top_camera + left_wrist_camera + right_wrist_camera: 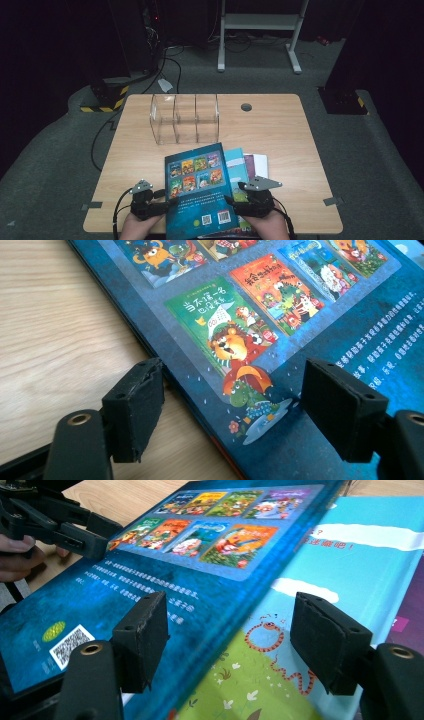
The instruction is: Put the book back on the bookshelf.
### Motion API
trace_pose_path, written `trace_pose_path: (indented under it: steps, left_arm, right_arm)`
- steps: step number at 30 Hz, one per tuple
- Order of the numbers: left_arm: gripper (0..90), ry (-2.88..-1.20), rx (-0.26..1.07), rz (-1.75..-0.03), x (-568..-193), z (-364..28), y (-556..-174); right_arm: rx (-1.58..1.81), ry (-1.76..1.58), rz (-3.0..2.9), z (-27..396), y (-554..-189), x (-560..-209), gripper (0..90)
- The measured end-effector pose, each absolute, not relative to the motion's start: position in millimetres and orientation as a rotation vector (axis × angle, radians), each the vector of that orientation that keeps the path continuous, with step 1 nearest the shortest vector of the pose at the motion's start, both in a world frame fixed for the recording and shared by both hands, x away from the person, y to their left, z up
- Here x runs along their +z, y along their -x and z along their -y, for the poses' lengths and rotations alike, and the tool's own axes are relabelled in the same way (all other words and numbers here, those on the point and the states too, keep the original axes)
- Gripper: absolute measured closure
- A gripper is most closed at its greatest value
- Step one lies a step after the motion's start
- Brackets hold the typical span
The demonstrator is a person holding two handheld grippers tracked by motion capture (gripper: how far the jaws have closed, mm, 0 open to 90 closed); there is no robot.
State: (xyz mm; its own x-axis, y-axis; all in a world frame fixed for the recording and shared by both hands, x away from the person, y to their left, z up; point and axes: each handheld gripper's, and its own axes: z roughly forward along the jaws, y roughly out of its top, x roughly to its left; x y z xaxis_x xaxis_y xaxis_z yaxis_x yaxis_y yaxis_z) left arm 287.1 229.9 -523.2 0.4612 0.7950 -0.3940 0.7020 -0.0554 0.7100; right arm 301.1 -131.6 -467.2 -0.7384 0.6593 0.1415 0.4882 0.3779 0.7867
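Observation:
A dark blue picture book point(200, 195) lies back cover up on top of a stack at the table's near edge. My left gripper point(170, 201) is at its left edge, open. In the left gripper view the jaws point(239, 410) straddle that edge, one over the wood and one over the cover point(300, 315). My right gripper point(235, 195) is at the book's right edge, open. In the right gripper view its jaws point(235, 640) straddle the raised edge of the blue book point(200, 580), with a light blue book point(360, 580) under it. The left gripper point(110, 541) also shows at the far side there.
A clear acrylic rack point(185, 117) with three slots stands at the back of the wooden table point(280, 130), left of a round cable hole point(246, 107). Purple point(249, 162) and white point(261, 165) books stick out of the stack on the right. A metal stand stands on the floor beyond.

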Motion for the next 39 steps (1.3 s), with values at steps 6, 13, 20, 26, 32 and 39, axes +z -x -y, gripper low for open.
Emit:
trace_pose_path:
  steps: [6, 13, 20, 26, 32, 39]
  left_arm:
    - [30.3, -1.808, 0.213, -1.238, -518.5, -217.5, -287.8]
    - [32.5, -1.813, 0.226, -1.205, -517.2, -207.9, -289.8]
    - [32.4, -1.827, 0.209, -1.17, -513.4, -192.0, -294.7]
    - [32.6, -1.843, 0.201, -1.141, -510.7, -182.3, -300.8]
    - [33.2, -1.845, 0.197, -1.136, -508.9, -174.9, -306.1]
    - [34.3, -1.86, 0.191, -1.119, -504.7, -161.3, -318.0]
  right_arm:
    - [1.295, -1.036, -2.431, 132.6, -300.1, -467.8, 31.4]
    - [1.299, -1.034, -2.423, 133.7, -299.7, -467.9, 31.6]
    - [1.29, -1.082, -2.375, 144.4, -301.7, -465.2, 31.1]
    - [1.296, -1.116, -2.342, 155.4, -303.4, -463.2, 31.9]
    - [1.269, -1.14, -2.328, 160.5, -304.2, -464.1, 31.5]
    - [1.264, -1.185, -2.265, 171.2, -305.4, -461.6, 32.3]
